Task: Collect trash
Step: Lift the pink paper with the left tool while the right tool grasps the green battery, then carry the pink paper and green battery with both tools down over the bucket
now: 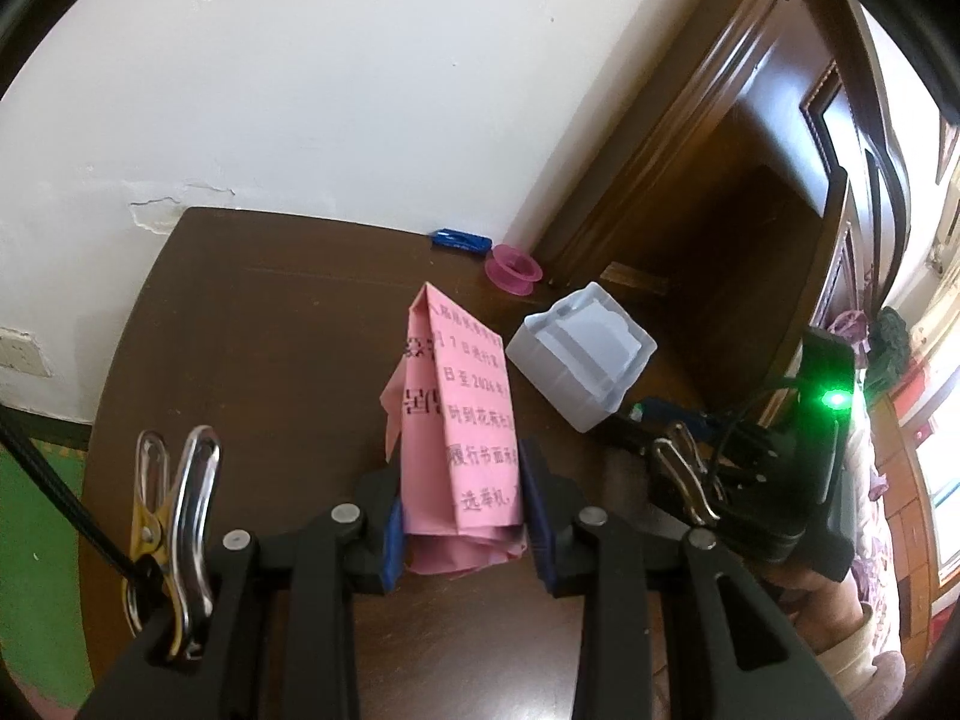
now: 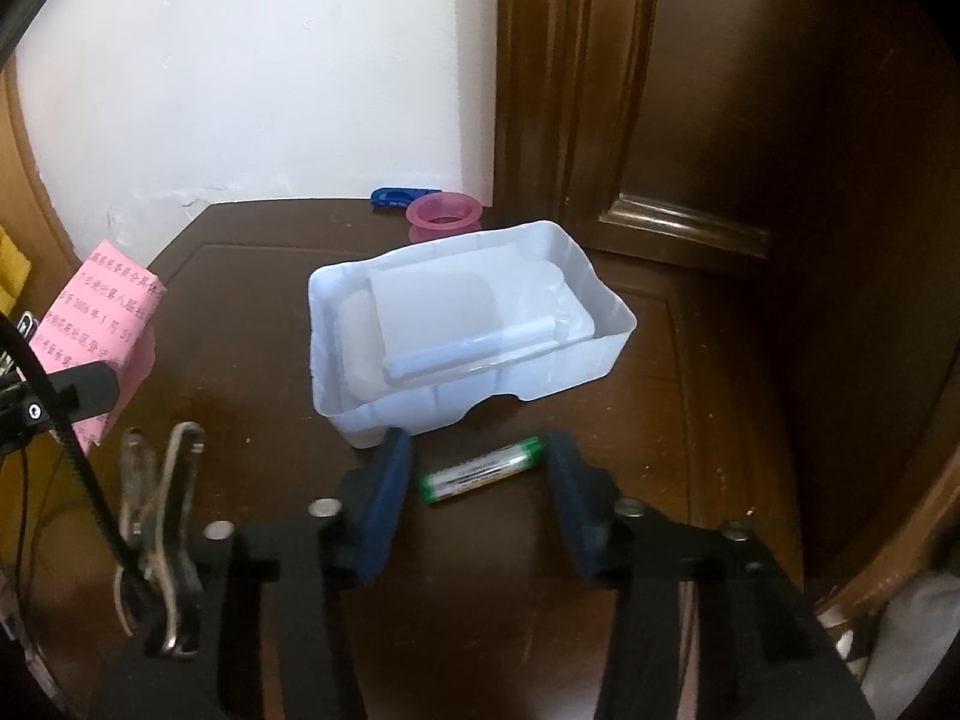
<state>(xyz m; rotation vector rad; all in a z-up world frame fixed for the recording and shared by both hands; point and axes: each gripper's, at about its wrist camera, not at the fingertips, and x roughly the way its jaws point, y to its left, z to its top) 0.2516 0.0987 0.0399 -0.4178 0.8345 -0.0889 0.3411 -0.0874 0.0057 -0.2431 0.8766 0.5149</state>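
Progress: partway, by the look of it.

Left hand-held gripper [image 1: 462, 516]: clamped on folded pink printed paper sheet [image 1: 474, 420], blue pads pressed to both of its long edges, sheet standing upright ahead of the pads and apparently lifted off the dark brown wooden counter [image 1: 258, 330]. One piece of trash therefore in hand, not yet deposited.

Right hand-held gripper [image 2: 477, 480]: wide open, nothing held. Green-and-white cylindrical battery [image 2: 483, 469] lying on the counter directly between the pads, touching neither pad as far as visible. Grasp not yet made.

Likely receptacle: white open-topped plastic tub [image 2: 540, 372], just ahead of the right hand-held gripper, already containing flat white pieces. Whether those count as collected trash: cannot tell.

Left to do, judged: close on battery, drop battery and paper into tub. Pink plastic spool [image 2: 447, 216] and small blue flat object [image 2: 399, 197], far ahead by the wall: trash or not, undetermined.

View differences:
- Right wrist view only: battery in full; tub interior.
- Left wrist view only: full length of the paper, pad contact on it, the right hand-held gripper's body with a green indicator light [image 1: 834, 401].
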